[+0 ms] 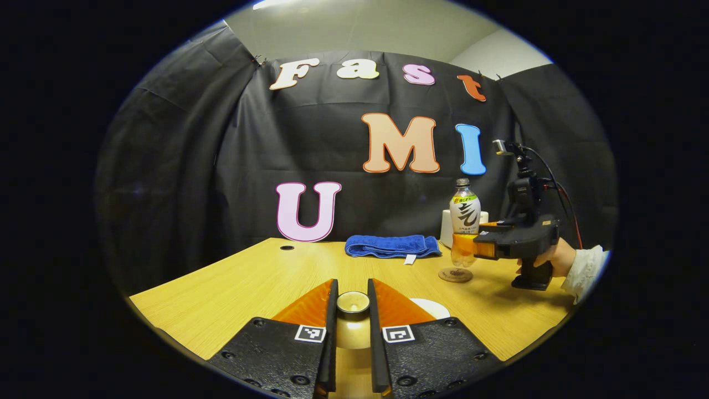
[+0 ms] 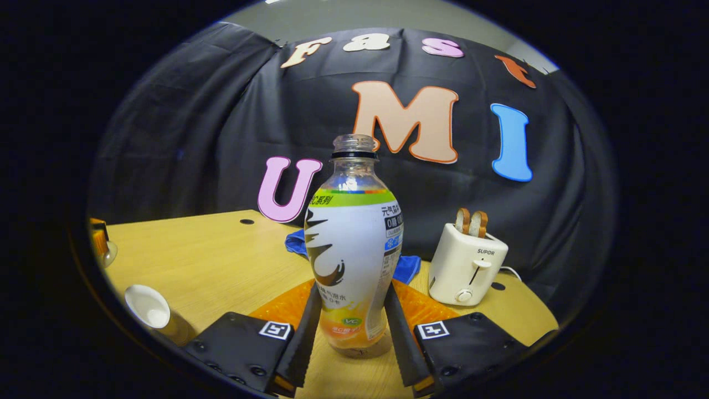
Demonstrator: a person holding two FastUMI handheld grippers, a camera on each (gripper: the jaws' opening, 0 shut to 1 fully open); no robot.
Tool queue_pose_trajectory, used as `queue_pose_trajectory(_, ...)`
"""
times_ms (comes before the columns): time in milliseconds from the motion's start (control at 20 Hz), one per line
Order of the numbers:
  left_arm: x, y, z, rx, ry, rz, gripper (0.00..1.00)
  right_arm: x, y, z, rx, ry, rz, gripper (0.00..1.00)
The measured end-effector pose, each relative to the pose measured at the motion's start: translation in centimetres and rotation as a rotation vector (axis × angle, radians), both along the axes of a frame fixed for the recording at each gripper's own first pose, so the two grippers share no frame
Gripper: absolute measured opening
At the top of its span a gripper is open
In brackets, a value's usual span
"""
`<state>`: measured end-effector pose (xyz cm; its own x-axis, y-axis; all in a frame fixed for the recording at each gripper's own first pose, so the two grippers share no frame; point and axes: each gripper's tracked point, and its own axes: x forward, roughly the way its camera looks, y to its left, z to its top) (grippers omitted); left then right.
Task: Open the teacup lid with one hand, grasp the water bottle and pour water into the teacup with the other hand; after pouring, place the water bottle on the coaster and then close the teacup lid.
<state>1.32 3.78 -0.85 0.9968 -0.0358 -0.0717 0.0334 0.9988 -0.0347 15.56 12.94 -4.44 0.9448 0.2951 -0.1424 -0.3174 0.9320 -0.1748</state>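
Note:
My left gripper (image 1: 353, 289) is shut on the knob of the tan teacup lid (image 1: 353, 303), holding it off the cup. The open teacup (image 2: 147, 310), white inside, stands on the table at the lower left of the right gripper view; its rim (image 1: 432, 308) peeks out behind my left gripper's right finger. My right gripper (image 2: 353, 299) is shut on the lower body of the uncapped water bottle (image 2: 354, 249), which is upright. In the left gripper view the bottle (image 1: 464, 213) sits right over the round coaster (image 1: 455, 275); I cannot tell whether they touch.
A folded blue towel (image 1: 390, 245) lies at the back of the wooden table (image 1: 249, 282). A white toaster (image 2: 466, 267) with bread slices stands at the back right. A person's hand (image 1: 556, 259) holds the right gripper.

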Motion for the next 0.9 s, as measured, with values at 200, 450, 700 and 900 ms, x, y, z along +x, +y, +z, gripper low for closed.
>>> queue_pose_trajectory(200,-0.1,0.1,-0.1,-0.002,0.003,-0.001,0.23,2.1,-0.6,-1.2,0.091,0.047,-0.034,0.67)
queue_pose_trajectory(450,-0.3,0.3,0.1,-0.001,-0.003,0.004,0.23,3.6,-1.5,-3.3,0.102,0.084,-0.073,0.68)
queue_pose_trajectory(700,-0.3,0.3,-0.1,-0.006,0.001,0.003,0.22,4.0,-1.7,-4.3,0.083,0.100,-0.079,0.68)
queue_pose_trajectory(900,-0.3,0.4,-0.2,-0.007,0.003,0.007,0.23,3.5,-1.5,-5.0,0.066,0.109,-0.077,0.68)
